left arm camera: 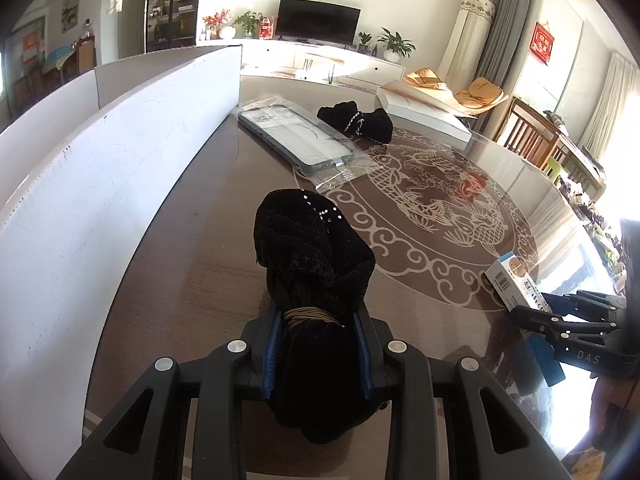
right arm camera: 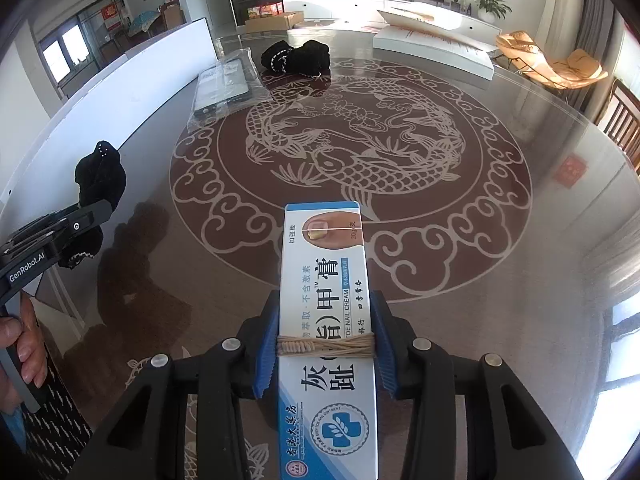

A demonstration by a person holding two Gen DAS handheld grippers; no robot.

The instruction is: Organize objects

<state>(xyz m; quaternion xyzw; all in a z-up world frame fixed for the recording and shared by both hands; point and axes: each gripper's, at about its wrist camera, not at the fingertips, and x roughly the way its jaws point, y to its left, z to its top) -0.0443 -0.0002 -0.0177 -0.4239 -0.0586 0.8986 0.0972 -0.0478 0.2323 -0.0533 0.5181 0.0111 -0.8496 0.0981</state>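
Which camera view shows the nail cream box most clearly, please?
The right wrist view: the nail cream box fills the centre, label readable, clamped in the right hand-held gripper. The left wrist view shows only one end of it at the right edge.

The round glass-topped table with a carp pattern (right arm camera: pixel 360 152) is bare across its middle. A long white board wall (left arm camera: pixel 100 168) closes its left edge. At the far side lie a bagged grey phone case (left arm camera: pixel 296 140), a black fabric bundle (left arm camera: pixel 356 120) and a flat white box (left arm camera: pixel 428 114).
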